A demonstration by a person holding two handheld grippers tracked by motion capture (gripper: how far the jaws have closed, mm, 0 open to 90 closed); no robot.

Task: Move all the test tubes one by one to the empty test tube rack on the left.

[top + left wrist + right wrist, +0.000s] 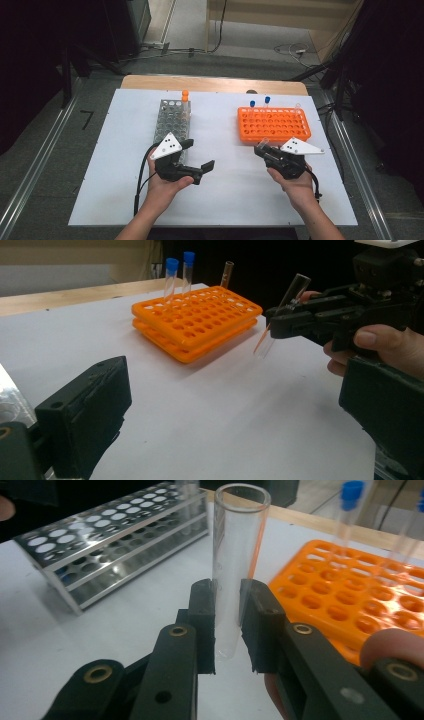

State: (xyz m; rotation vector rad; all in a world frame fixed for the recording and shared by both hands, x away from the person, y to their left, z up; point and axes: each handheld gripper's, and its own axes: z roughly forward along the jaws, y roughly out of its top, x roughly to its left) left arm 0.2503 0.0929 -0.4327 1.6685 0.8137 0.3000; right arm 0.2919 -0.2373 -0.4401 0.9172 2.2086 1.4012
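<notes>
Clear uncapped glass test tube (235,560) sits clamped mid-length in my right gripper (227,625), jaws nearly closed on it, open mouth up, just at seven o'clock of the orange plastic tube rack (274,125). I'd guess it is bound for the steel wire rack (172,122) at nine o'clock, though I can't tell for sure. I should keep it near upright and squeeze no harder. My left gripper (197,157) hangs wide open, holding nothing, beside that steel rack's near end.
</notes>
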